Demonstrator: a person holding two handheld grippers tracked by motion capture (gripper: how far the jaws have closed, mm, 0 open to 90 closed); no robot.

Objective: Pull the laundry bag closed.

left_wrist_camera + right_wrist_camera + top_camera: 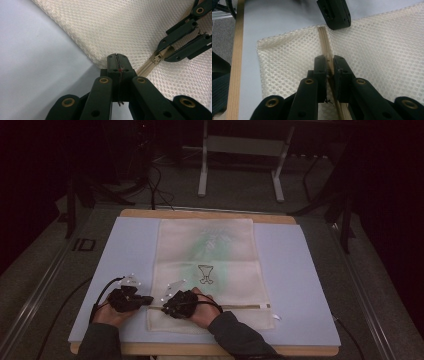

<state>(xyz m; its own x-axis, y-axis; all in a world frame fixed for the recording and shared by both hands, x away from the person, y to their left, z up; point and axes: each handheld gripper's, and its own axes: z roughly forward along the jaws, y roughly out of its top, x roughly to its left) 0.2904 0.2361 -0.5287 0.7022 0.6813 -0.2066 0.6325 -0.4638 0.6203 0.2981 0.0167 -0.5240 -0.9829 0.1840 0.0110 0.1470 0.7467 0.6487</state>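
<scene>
A cream mesh bag (pixel 205 255) with a small cup drawing lies flat on the pale blue mat (pixel 290 270). Its tan zipper (pixel 240 306) runs across near the front edge. My left gripper (pixel 117 58) is shut on the bag's left edge, right where the zipper ends. My right gripper (pixel 329 62) is shut on the zipper pull (pixel 157 59) a short way along the zipper, its jaws straddling the tape. In the high view the left gripper (pixel 149 299) and right gripper (pixel 165 307) sit close together at the bag's front left corner, tips pointing at each other.
The mat covers a wooden table whose edge (pixel 235 62) shows just beyond the bag's corner. A white tag (pixel 264 306) lies at the zipper's right end. Cables trail off the table's left side. Grey frame legs (pixel 202 170) stand on the floor behind the table.
</scene>
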